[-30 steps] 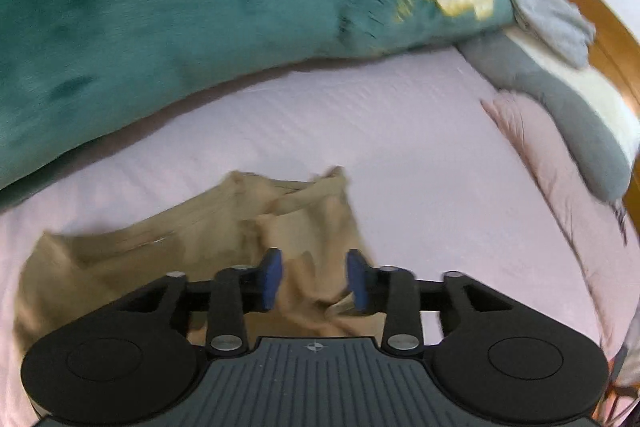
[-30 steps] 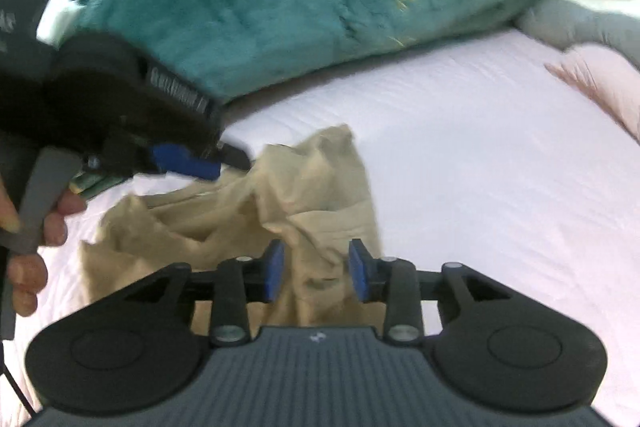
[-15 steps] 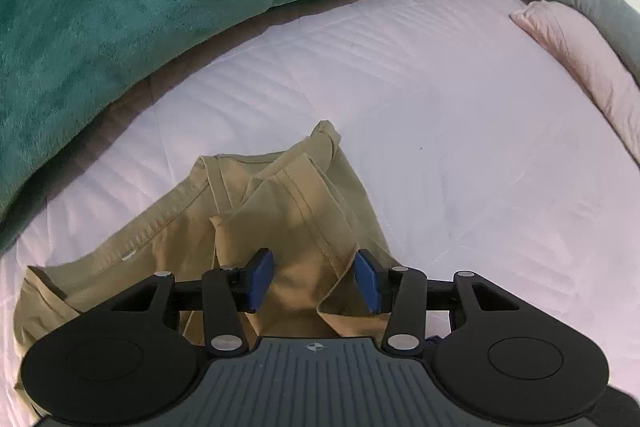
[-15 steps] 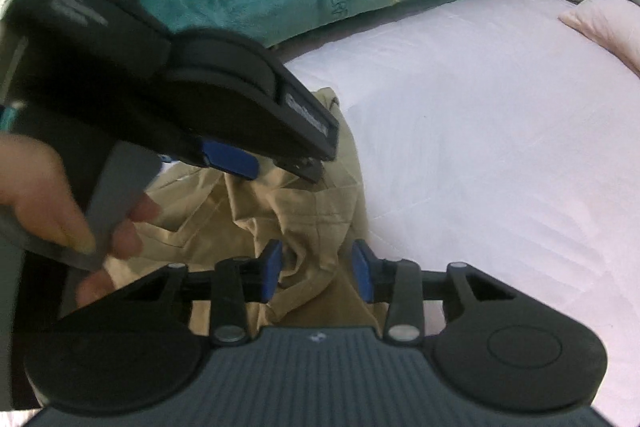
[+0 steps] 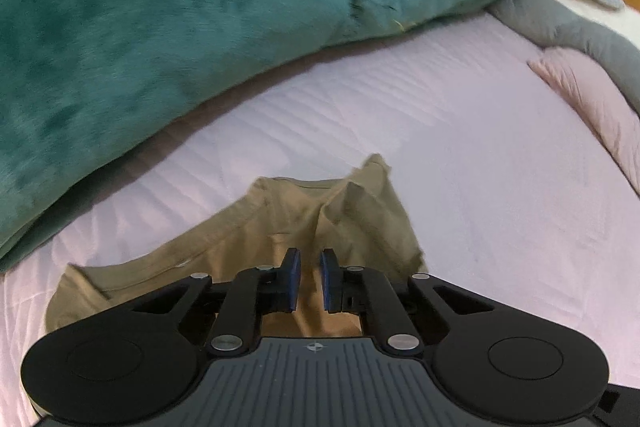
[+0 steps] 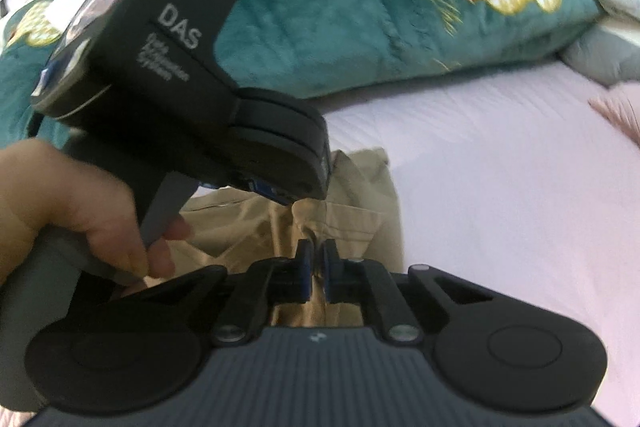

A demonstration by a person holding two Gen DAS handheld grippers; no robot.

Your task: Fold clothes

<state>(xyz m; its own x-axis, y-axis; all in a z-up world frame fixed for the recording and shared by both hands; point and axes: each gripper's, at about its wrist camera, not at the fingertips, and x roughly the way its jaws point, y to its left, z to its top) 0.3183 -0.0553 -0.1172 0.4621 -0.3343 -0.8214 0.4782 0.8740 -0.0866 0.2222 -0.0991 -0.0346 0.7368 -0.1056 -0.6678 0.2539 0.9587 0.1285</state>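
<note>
Fingers of the right gripper and left gripper both pinch the tan cloth, soft and floppy; grab its edges, mid-bed.

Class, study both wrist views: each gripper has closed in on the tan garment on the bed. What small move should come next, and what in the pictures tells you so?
Probably lift both grippers slightly and draw them apart. The right gripper has its jaws pinched on a ridge of the tan garment, and the left gripper is nearly closed on cloth beside it. The garment lies crumpled on the pink sheet, so it likely needs spreading before any fold.
</note>
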